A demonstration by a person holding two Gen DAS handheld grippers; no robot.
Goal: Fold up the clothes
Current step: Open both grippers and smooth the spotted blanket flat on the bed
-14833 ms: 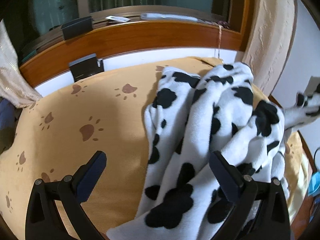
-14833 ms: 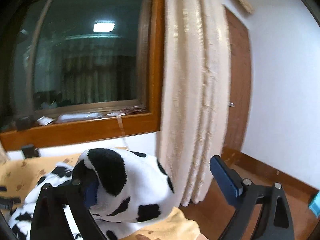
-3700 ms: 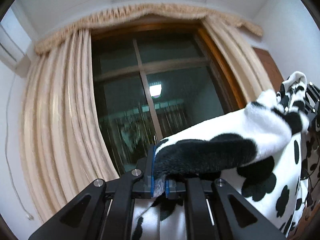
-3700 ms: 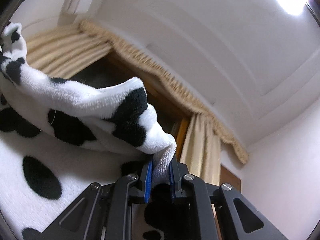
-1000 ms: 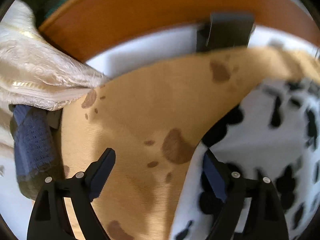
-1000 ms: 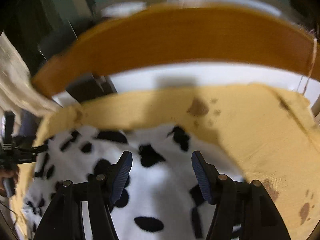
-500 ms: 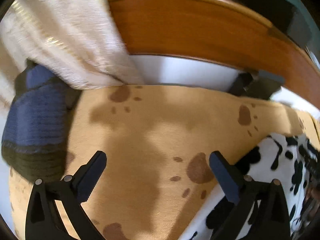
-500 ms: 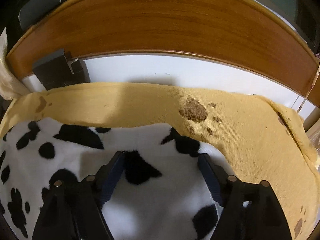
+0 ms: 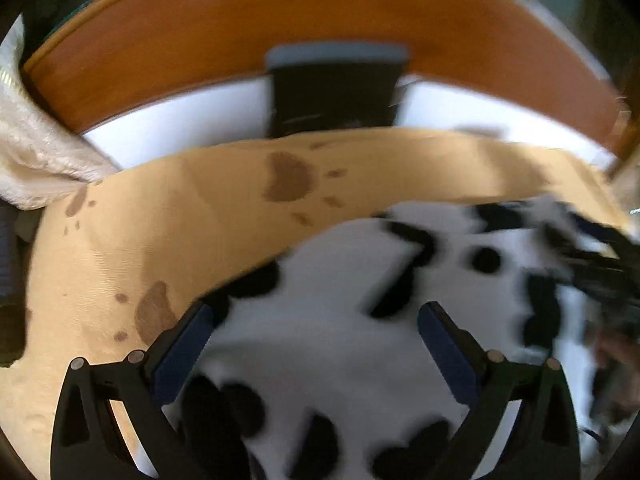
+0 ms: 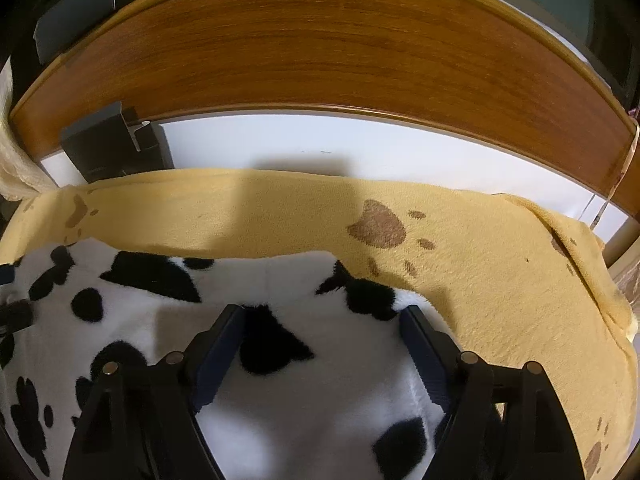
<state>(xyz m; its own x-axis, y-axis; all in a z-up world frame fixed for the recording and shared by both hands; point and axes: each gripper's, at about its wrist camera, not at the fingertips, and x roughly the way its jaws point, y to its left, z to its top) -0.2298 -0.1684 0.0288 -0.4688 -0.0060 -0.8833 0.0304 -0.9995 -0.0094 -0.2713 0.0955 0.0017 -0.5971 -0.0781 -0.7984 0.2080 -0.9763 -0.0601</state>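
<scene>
A white fleece garment with black cow spots lies spread flat on a tan bed cover with brown paw prints. My left gripper is open, its blue-padded fingers wide apart low over the garment's left part. My right gripper is open too and hovers just above the garment's far right corner, with nothing pinched between its pads. The left wrist view is blurred by motion; the other gripper shows as a dark smear at its right edge.
A curved wooden sill and a white wall strip run behind the bed. A dark box stands against the wall. A cream curtain hangs at the far left. The cover's right edge drops off.
The left gripper has swung right, from the bare cover and curtain corner to over the spotted garment. The right gripper has barely moved. Both stay open.
</scene>
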